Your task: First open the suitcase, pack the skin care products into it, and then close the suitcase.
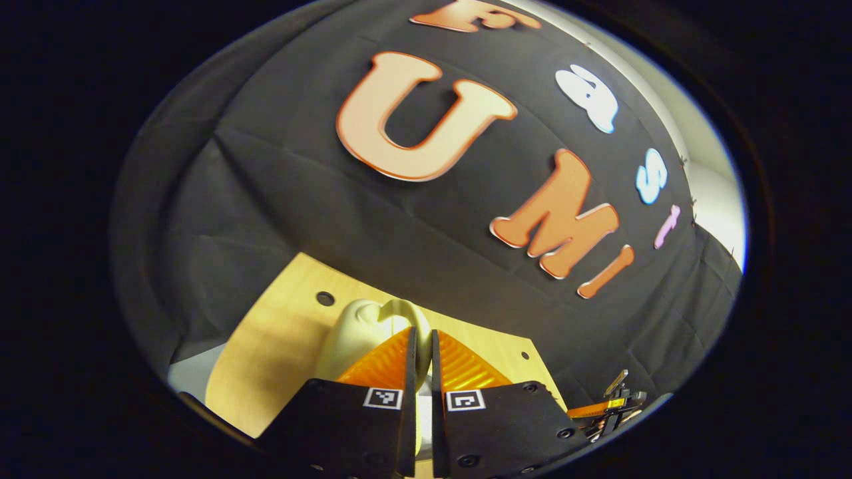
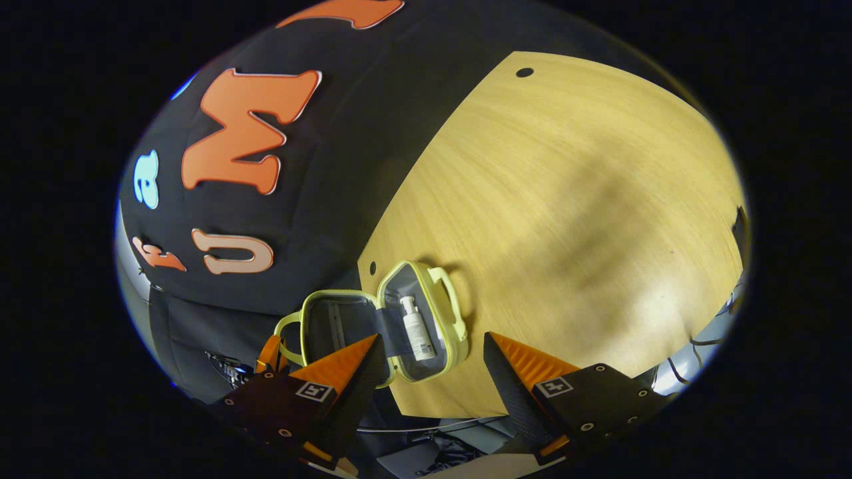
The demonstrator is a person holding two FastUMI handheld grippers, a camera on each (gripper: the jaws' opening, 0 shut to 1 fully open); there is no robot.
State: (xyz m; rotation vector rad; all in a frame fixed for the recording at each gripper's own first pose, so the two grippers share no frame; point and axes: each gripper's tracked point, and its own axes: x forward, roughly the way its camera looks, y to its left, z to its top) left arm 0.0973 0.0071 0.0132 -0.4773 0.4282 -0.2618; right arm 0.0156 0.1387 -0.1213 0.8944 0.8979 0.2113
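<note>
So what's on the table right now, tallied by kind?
Suitcases: 1, the open yellow suitcase
Skin care bottles: 1, the white bottle lying in its right half
Tables: 1, the wooden table
Total: 3

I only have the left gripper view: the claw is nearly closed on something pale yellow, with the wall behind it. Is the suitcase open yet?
Observer: Yes. In the right gripper view the suitcase lies open at the edge of the table, both halves spread.
Operator: Anything packed?
Observer: One white pump bottle lies in the half nearer the table's middle.
Operator: And the other claw?
Observer: The right claw is open and empty, pointing at the suitcase.
</note>
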